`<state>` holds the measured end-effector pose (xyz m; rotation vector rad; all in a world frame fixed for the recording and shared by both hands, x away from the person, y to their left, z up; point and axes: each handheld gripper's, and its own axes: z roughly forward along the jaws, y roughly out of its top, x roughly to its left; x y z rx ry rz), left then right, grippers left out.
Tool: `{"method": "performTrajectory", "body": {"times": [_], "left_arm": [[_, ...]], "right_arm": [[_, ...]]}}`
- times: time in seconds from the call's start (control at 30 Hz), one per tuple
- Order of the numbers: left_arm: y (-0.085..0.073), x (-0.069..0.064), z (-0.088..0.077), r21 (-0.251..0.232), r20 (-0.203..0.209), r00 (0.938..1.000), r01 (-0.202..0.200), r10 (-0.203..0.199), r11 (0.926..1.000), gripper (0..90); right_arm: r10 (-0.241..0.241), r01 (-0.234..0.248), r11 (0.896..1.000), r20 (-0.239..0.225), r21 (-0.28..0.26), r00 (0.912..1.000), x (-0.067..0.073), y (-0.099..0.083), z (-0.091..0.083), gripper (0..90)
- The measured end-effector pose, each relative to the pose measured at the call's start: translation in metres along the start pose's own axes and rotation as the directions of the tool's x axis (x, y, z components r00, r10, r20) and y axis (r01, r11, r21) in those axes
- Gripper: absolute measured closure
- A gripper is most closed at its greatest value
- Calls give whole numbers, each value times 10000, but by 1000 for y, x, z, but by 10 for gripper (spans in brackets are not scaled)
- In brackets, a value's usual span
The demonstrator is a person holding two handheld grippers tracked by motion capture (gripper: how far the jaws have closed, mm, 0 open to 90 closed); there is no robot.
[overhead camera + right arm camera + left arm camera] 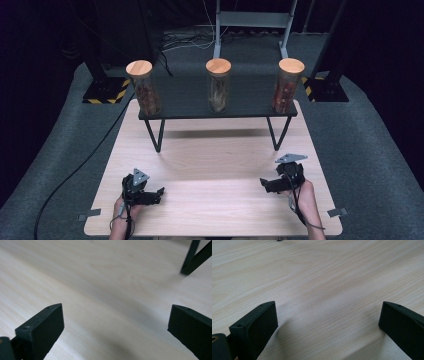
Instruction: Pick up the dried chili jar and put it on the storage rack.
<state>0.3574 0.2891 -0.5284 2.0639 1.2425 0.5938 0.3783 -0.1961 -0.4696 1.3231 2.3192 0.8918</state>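
Jars [219, 85] on shelf [175, 102] — contents indistinct; left gripper [159, 192] and right gripper [262, 183] spread, empty — low over table [215, 150].

Jar contents [148, 95] too small to identify

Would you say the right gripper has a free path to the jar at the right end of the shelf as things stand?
Probably yes. The right gripper is open and holds nothing, the table ahead of it is bare, and the right jar stands at the raised shelf's front edge with nothing before it.
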Motion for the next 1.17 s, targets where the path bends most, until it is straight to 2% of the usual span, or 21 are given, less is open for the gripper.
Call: {"method": "performTrajectory", "body": {"times": [0.17,0.4,0.47,0.57,0.67,0.73,0.87,0.93,1.1,1.17], "left_arm": [[0,0,0,-6,20,10000,4,-4,10000,15],[0,0,0,-23,-23,10000,-46,46,10000,15],[0,0,0,-16,2,10000,-51,51,10000,16],[0,0,0,-9,3,10000,-52,52,10000,16],[0,0,0,1,28,10000,-27,27,10000,15],[0,1,0,16,81,10000,45,-45,10000,15],[0,0,0,0,13,10000,-14,14,10000,15],[0,0,0,-7,21,10000,17,-17,10000,15],[0,0,0,-4,13,10000,26,-26,10000,15],[0,0,0,3,-2,10000,4,-4,10000,15]], "right_arm": [[95,-95,10000,0,1,10000,5,-29,14,0],[-89,92,9972,44,-743,10000,7,-53,21,0],[67,-76,9955,-102,-941,9999,6,-57,21,0],[24,-35,9965,-130,-830,9999,3,-61,22,0],[87,-107,9945,-192,-1042,9998,1,-63,20,0],[24,-41,9959,-188,-909,9998,1,-63,20,0],[-207,227,9970,282,-738,9994,5,-63,21,0],[-308,327,9963,244,-799,9992,6,-63,21,0],[-182,203,9969,289,-757,9994,5,-63,21,0],[-212,247,9963,423,-821,9989,6,-63,21,3]]}}
